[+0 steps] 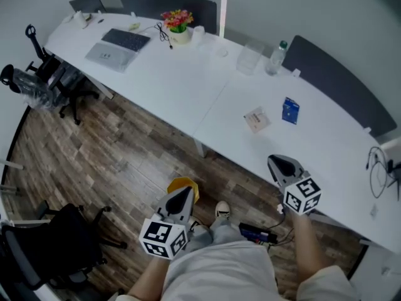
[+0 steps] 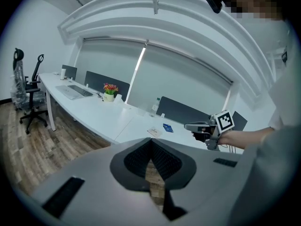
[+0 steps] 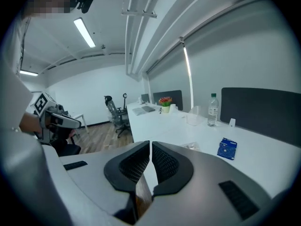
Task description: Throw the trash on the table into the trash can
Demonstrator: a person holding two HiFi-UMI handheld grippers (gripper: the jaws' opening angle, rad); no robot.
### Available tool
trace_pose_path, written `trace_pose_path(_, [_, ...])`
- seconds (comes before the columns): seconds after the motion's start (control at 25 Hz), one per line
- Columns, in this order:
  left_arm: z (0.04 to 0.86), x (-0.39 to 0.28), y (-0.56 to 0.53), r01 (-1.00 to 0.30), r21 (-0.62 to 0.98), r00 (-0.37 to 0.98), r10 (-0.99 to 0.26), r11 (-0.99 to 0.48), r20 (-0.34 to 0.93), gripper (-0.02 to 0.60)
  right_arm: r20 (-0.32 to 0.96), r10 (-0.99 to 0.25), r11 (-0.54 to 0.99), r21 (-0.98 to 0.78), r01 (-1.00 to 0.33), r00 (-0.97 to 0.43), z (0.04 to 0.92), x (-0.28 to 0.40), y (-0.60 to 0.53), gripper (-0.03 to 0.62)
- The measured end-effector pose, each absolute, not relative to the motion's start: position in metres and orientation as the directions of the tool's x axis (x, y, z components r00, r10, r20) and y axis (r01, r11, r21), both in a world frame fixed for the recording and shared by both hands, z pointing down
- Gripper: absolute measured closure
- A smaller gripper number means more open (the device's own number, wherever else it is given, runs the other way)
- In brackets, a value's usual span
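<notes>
a white surface [image 1: 188, 86] carries a blue packet [image 1: 290, 110]; above it the right claw [image 1: 280, 165] is pressed together, empty; left claw [image 1: 183, 193] likewise.

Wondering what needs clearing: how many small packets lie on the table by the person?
2: a blue packet, and a pale wrapper just left of it in the head view. Smaller scraps farther along may escape notice.

Office: desk [image 1: 178, 93], laptop [image 1: 119, 46], swivel chairs [image 1: 42, 79]

Bright, even office light falls from a ceiling strip [image 3: 84, 32] at 11 o'clock. The white surface [image 1: 182, 86] glares softly. Both gripper views bulge, their corners vignetted black.
</notes>
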State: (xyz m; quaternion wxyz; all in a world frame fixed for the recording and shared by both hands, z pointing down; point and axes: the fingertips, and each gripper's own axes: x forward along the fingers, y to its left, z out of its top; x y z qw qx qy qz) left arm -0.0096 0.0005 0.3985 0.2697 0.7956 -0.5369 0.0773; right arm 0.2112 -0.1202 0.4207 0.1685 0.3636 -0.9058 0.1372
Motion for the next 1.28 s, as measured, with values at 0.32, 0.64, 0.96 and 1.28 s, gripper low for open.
trace_pose_path(0.32, [0.422,0.020,-0.031,-0.904,0.320,0.409,-0.786,-0.282,0.463,0.581,0.480,-0.629,0.639,-0.130,-0.758,-0.612,0.473,0.244,-0.192,0.557])
trace_pose_path(0.64, [0.441,0.034,-0.052,-0.914,0.327,0.385,-0.775,-0.242,0.502,0.581,0.560,-0.601,0.617,-0.131,-0.776,-0.571,0.530,0.267,-0.259,0.455])
trace_pose_path(0.96, [0.463,0.028,-0.054,-0.929,0.325,0.341,-0.755,-0.179,0.560,0.581,0.628,-0.517,0.592,-0.228,-0.773,-0.581,0.576,0.267,-0.303,0.390])
trace_pose_path(1.28, [0.474,0.032,-0.052,-0.930,0.334,0.332,-0.741,-0.154,0.583,0.581,0.704,-0.457,0.564,-0.242,-0.789,-0.543,0.603,0.262,-0.313,0.373])
